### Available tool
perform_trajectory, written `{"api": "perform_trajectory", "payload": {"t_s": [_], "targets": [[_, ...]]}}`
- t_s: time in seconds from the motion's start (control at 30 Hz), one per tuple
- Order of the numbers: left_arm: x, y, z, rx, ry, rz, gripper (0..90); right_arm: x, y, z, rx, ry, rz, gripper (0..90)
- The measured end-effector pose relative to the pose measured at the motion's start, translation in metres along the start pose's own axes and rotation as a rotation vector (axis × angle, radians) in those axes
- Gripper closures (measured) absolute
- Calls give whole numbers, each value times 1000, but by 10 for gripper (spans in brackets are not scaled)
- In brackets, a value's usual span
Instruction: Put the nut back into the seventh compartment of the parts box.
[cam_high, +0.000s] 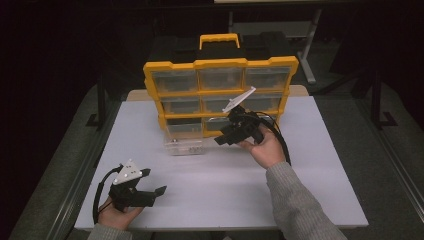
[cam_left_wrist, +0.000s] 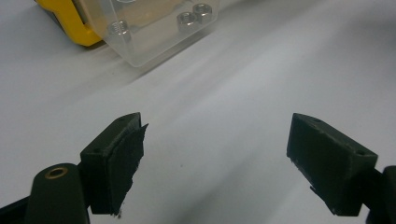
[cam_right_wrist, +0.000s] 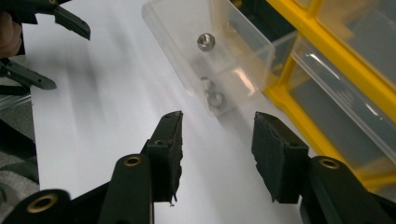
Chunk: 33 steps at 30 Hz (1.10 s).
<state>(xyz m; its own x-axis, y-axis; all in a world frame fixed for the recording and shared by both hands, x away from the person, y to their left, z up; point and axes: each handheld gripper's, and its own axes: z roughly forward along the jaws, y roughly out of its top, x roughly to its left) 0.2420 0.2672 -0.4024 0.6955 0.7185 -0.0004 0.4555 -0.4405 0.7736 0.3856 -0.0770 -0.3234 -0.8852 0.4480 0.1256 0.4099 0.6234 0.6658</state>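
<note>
A yellow organizer (cam_high: 220, 95) with clear drawers stands upright at the back of the white table (cam_high: 210, 185). One clear drawer (cam_high: 184, 145) is pulled out at its lower left and holds metal nuts (cam_right_wrist: 206, 42). My right gripper (cam_high: 224, 139) is open, just right of that drawer, with nothing between its jaws. The drawer (cam_right_wrist: 210, 51) lies ahead of it in the right gripper view. My left gripper (cam_high: 154, 182) rests open near the table's front left. Its view shows the drawer (cam_left_wrist: 154, 28) with nuts (cam_left_wrist: 187, 18) far ahead.
The organizer's yellow frame (cam_right_wrist: 322, 70) runs along the right of the right gripper view. The left gripper (cam_right_wrist: 42, 42) shows at the top left there. Dark floor and table legs (cam_high: 310, 50) lie behind the table.
</note>
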Motion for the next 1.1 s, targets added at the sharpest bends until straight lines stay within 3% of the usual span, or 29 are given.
{"api": "perform_trajectory", "payload": {"t_s": [0.07,0.2,0.57,1.1], "targets": [[0,0,0,-1,1,3,185,-2,-7,-3,-3,-10,3,488],[0,0,1,-7,0,-10,185,-2,-19,-10,-13,-14,71,426],[0,0,1,-6,-3,-14,184,-4,-49,-18,-23,-35,101,373],[0,0,1,-12,-1,-17,184,-9,-80,-30,-30,-80,142,289]]}}
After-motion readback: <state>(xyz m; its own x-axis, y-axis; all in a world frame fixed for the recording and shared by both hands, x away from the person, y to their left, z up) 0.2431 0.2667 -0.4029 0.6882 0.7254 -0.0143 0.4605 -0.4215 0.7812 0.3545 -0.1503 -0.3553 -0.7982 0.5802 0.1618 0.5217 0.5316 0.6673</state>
